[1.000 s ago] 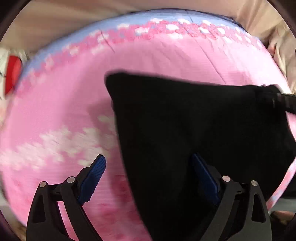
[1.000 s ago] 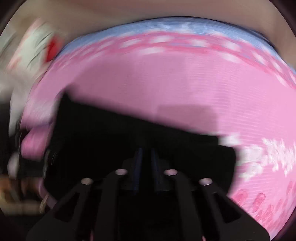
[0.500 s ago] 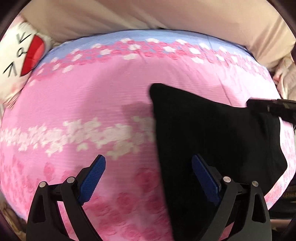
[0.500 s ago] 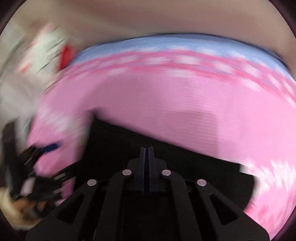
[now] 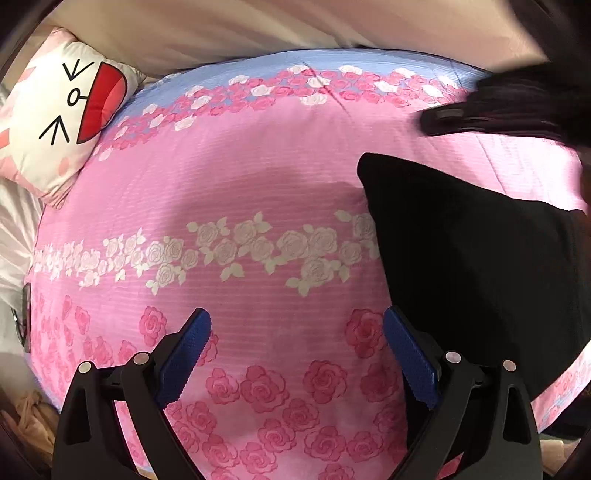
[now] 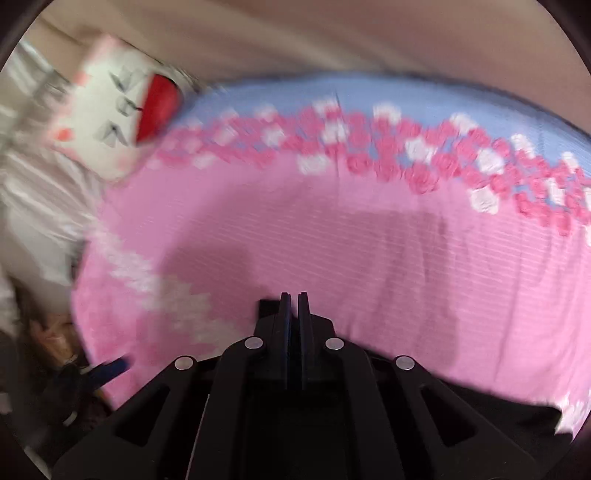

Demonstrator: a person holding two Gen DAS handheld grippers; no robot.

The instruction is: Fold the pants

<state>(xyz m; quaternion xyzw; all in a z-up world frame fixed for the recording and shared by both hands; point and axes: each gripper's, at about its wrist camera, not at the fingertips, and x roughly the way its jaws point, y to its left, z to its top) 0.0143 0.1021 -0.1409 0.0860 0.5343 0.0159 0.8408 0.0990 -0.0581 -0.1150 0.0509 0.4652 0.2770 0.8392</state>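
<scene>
Black pants (image 5: 480,266): folded into a flat, compact wedge, lying on the bedspread toward its right edge in the left wrist view; one corner pointing toward the middle of the bedspread, far portion running off to the right rim of the picture. Seen in the right wrist view only as a dark strip low in the frame, behind the tool's own body; outline blurred there.

Left gripper (image 5: 297,356): fingers spread wide, blue ribbed pads (image 5: 184,356) apart, nothing between them; poised above the rose-printed part of the bedspread, right finger just beside the near edge of the pants, contact not discernible.

Right gripper (image 6: 294,314): fingers pressed together, only a hairline gap between the pads, nothing visibly pinched; raised over plain pink cloth. Same tool visible in the left wrist view as a blurred dark shape near the bedspread's far right corner, apart from the pants.

Bedspread (image 5: 236,177): pink, ribbed weave, bands of white roses and deep pink roses, pale blue strip along the far edge.

Cushion (image 5: 62,110): white and pink, cartoon face with a red mouth, at the bedspread's far left corner.

Beige sheet (image 5: 295,26): beyond the far edge.
</scene>
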